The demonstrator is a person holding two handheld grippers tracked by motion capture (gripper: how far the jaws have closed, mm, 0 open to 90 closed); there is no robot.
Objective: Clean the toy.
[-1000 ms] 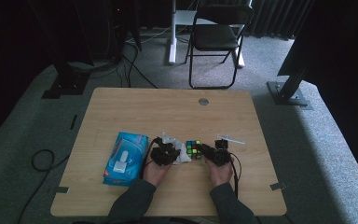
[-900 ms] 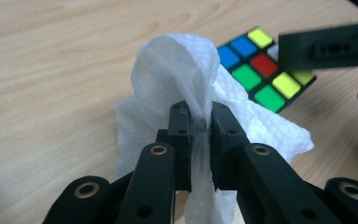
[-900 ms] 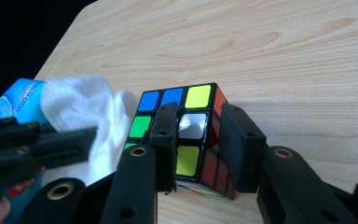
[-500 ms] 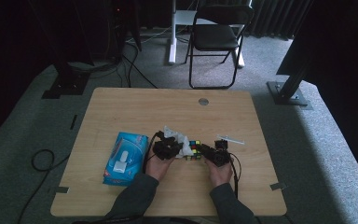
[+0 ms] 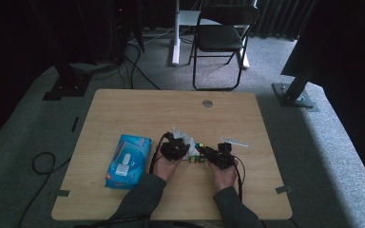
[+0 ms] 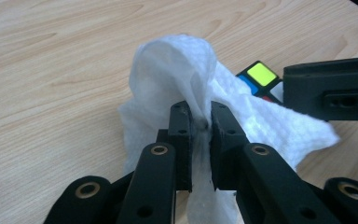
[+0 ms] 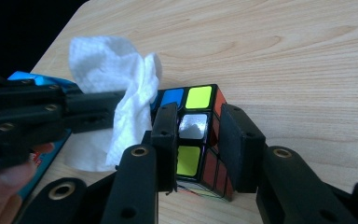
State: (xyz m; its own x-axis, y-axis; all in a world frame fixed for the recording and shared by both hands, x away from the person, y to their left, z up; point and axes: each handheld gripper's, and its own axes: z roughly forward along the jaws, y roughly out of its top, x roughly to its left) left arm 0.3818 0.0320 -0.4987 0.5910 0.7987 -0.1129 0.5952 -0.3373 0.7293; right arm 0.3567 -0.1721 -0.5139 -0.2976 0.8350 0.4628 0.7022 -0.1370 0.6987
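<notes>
Table [image 5: 138, 114]: pale wood-grain top with rounded corners, standing on grey carpet [image 5: 33, 123]; a round grommet [image 5: 207, 103] is set near the table's far edge; small tabs of tape [image 5: 283, 189] lie at its near corners. The room beyond the table is dim; a black folding chair [image 5: 221, 35] stands past the far edge, a white post [image 5: 176, 31] just beside the chair, dark stands [image 5: 69, 80] and a black base plate [image 5: 294, 92] off the far corners; a cable [image 5: 40, 164] loops on the carpet off the table's left side.

Cube [image 7: 196, 135]: a colour-tiled puzzle cube resting on the table near its near middle, with yellow, blue, white and red tiles in sight; the right gripper [image 7: 198, 135] is clamped on it, one jaw on each of two opposite sides. The person's right hand [image 5: 223, 175] comes in from the table's near edge.

Wipe [image 6: 177, 74]: a white, crumpled sheet, pinched between the closed jaws of the left gripper [image 6: 200, 123]; it stands up in a fold above the jaws and drapes against the cube's left side, partly covering it.

Pack [image 5: 127, 160]: a blue wipe packet lying flat on the table, left of the left gripper, well apart from the cube; a thin white strip [image 5: 234, 141] lies on the table just beyond the right gripper.
</notes>
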